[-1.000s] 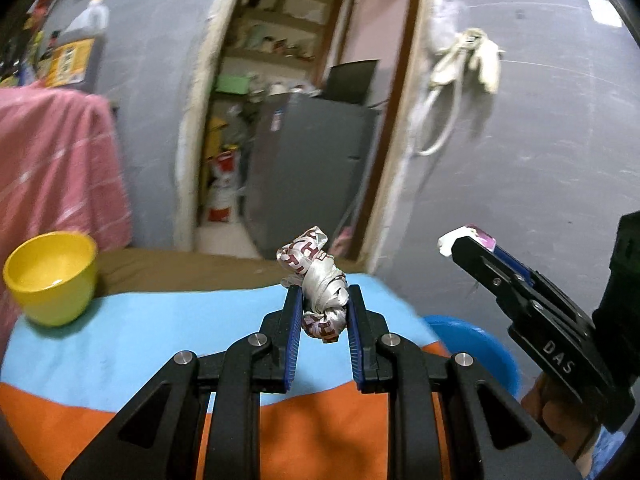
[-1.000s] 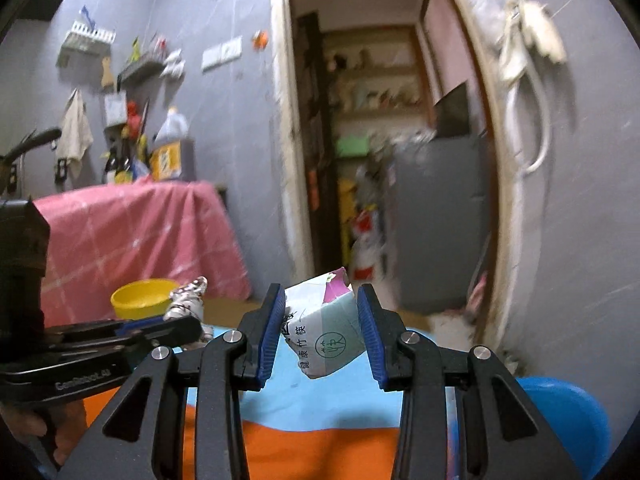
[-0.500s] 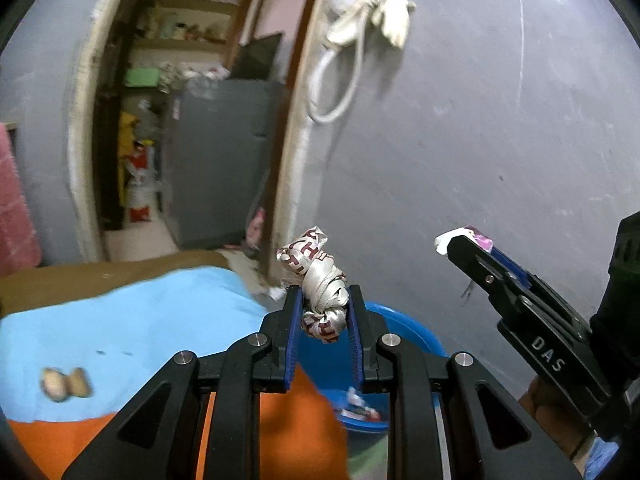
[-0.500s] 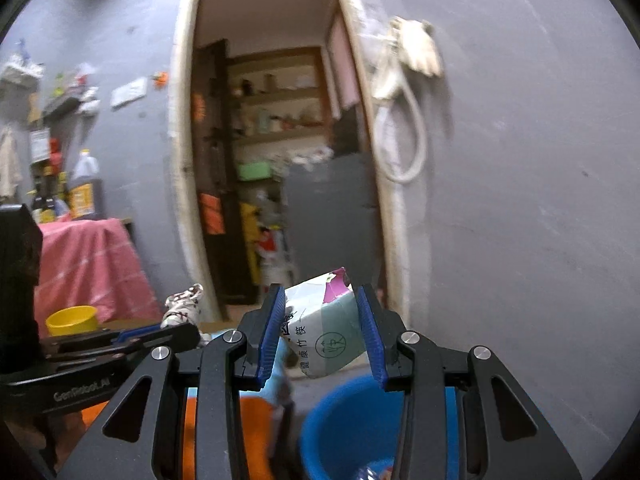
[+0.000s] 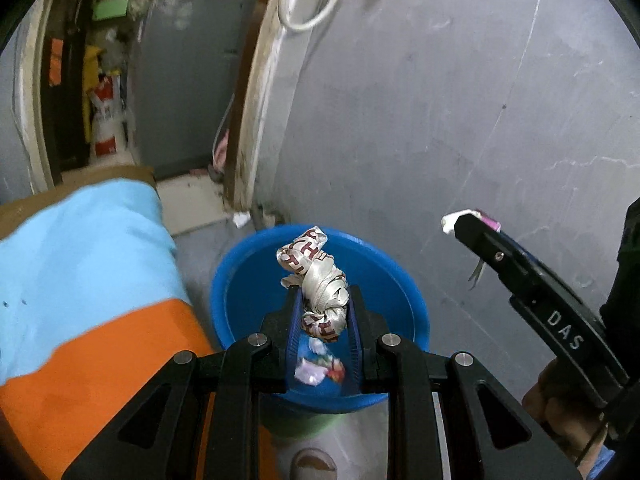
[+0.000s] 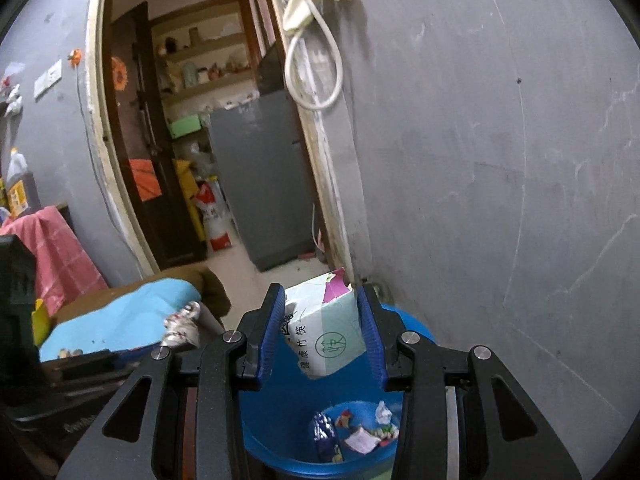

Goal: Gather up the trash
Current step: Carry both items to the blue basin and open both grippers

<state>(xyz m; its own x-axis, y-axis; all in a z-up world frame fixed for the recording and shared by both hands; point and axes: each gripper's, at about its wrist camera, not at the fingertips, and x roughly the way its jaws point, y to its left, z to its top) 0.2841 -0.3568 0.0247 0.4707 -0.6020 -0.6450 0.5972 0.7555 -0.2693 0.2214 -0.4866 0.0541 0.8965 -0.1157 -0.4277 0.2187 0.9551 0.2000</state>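
Left wrist: wrapper (image 5: 318, 288) upright (claw-gripped).

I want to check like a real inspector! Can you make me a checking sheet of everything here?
Surface: table cloth, light blue and orange, left of the bin.
Job's things: blue bin on the floor with scraps inside; twisted silver wrapper; torn paper packet.
Clutter: small brown bits on the cloth.
Grippers: left tongs shut on the wrapper above the bin; right tongs shut on the packet above the bin.
Cables: white hose loop hanging on the wall.
Surroundings: grey wall, doorway, grey fridge, shelves, pink cloth.
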